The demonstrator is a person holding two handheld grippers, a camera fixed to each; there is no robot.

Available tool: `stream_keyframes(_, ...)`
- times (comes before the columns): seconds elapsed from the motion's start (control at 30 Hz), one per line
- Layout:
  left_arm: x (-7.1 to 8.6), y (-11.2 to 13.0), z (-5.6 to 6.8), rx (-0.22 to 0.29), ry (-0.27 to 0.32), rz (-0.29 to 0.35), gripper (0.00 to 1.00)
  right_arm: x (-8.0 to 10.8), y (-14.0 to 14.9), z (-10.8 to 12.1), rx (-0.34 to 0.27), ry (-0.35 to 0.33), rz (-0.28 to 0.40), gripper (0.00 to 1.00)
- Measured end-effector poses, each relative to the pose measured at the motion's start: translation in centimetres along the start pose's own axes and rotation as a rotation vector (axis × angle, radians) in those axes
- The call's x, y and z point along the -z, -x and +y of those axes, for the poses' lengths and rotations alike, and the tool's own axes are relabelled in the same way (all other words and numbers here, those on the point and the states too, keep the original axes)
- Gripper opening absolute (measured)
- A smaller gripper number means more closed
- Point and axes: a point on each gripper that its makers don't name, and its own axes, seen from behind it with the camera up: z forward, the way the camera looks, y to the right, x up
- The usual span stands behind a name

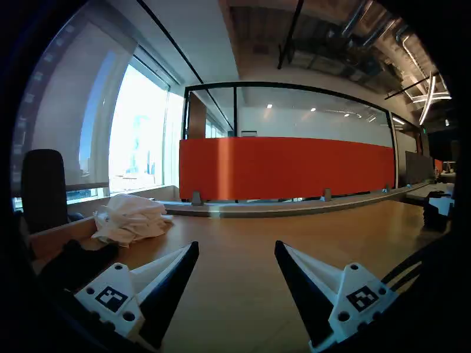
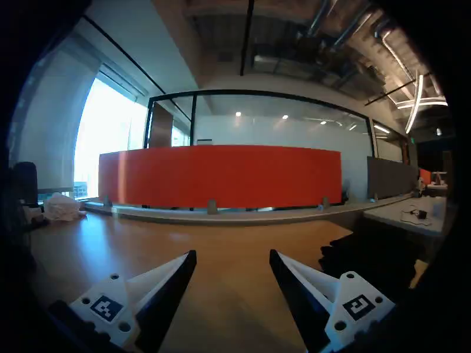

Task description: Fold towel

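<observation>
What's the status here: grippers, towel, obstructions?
Left gripper open, empty, low over table. Right gripper open, empty. White towel crumpled, unfolded, ahead-left of left gripper. Dark pile beside right gripper, apart from towel.

Both views are skimming low over the wooden table (image 1: 235, 247), facing and sharing the orange partition (image 1: 282, 167), the left gripper view sitting nearer the white towel (image 1: 129, 217) off the partition's left end.

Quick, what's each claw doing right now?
Left claw: open, empty; the crumpled towel lies ahead, untouched.
Right claw: open, empty.
</observation>
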Motion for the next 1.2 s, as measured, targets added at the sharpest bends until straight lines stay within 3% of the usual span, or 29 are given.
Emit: stream_keyframes(1.2, -0.03, -0.08, 0.03, 0.0, 0.0, 0.0, 0.96, 0.05, 0.0, -0.05, 0.0, 0.002, 0.0, 1.0)
